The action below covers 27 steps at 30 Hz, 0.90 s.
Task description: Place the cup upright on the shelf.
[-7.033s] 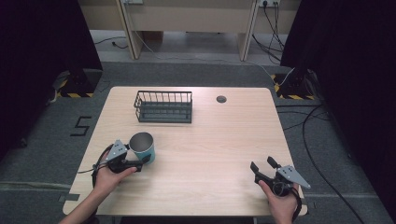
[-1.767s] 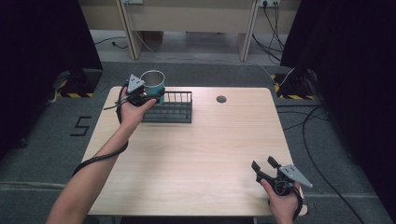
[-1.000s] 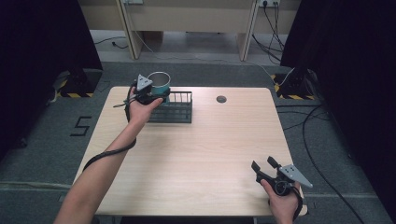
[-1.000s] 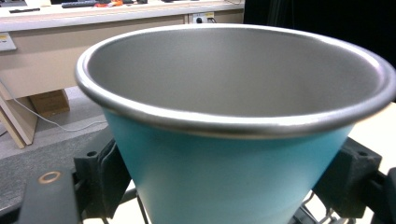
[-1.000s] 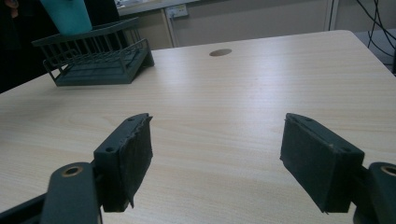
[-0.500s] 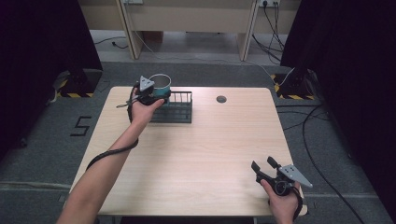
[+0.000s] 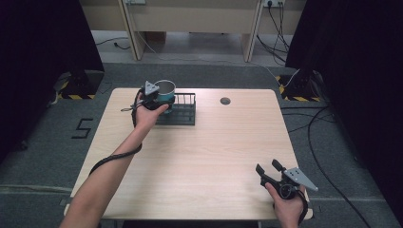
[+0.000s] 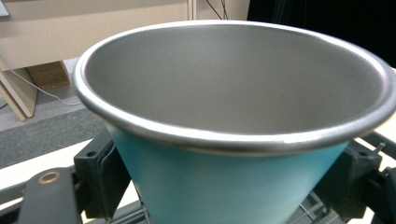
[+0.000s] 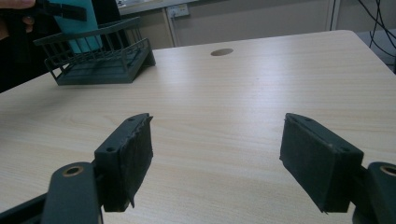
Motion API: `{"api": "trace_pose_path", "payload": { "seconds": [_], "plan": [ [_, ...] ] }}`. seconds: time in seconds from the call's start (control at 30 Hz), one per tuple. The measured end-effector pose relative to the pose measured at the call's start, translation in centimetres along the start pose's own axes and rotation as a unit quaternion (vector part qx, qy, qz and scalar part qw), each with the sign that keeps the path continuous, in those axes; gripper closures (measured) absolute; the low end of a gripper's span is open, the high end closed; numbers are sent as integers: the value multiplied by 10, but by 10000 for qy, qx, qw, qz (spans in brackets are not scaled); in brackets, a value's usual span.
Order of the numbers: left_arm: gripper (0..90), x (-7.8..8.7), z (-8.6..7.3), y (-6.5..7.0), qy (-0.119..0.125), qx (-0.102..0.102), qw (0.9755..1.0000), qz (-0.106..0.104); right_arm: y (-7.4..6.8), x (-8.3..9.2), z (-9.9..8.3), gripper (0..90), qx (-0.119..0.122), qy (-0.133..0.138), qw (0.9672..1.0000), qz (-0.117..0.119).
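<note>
A teal cup [image 7: 166,90] with a steel inside hangs upright over the left end of the black wire basket [image 7: 184,110] at the table's far side. My left gripper [image 7: 159,98] is shut on the cup. In the left gripper view the cup [image 8: 233,140] sits between both pads [image 8: 100,175], with basket wires just below it. The right gripper view shows the cup [image 9: 77,25] low inside the basket [image 9: 100,60]. My right gripper [image 7: 269,171] stands open near the table's front right corner, nothing between its pads [image 9: 130,158].
A round cable hole [image 7: 225,100] lies in the tabletop right of the basket. The left forearm reaches across the table's left half. Cables trail on the floor at the right. A wooden desk stands beyond the table.
My left gripper has carried the cup from the table's near left up to the basket, and over the last second has edged it right and lower over the basket's left end. The right gripper has stayed put.
</note>
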<state>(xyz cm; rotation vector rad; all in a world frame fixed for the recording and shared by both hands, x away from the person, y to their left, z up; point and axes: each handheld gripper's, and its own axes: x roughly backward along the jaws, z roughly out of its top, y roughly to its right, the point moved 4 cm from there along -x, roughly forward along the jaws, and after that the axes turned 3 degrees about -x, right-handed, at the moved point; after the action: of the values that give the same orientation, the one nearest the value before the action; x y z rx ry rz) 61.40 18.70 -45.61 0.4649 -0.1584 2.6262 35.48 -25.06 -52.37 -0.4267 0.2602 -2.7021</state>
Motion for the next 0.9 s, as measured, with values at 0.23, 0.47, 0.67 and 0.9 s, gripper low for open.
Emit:
{"api": "trace_pose_path", "payload": {
  "seconds": [0.23,0.47,0.67,0.9],
  "plan": [
    [163,-1,-6,-1,-92,82,9999,-54,0,0,0,261,2,-4,10000,1],
    [163,-3,-12,-1,-163,163,9997,-86,0,0,0,261,-10,-3,10000,9],
    [163,-3,-12,0,-176,160,9997,-95,0,0,0,261,-1,-3,10000,10],
    [163,-2,-13,-1,-187,160,9996,-149,0,0,0,261,12,-11,10000,8]
  ]
}}
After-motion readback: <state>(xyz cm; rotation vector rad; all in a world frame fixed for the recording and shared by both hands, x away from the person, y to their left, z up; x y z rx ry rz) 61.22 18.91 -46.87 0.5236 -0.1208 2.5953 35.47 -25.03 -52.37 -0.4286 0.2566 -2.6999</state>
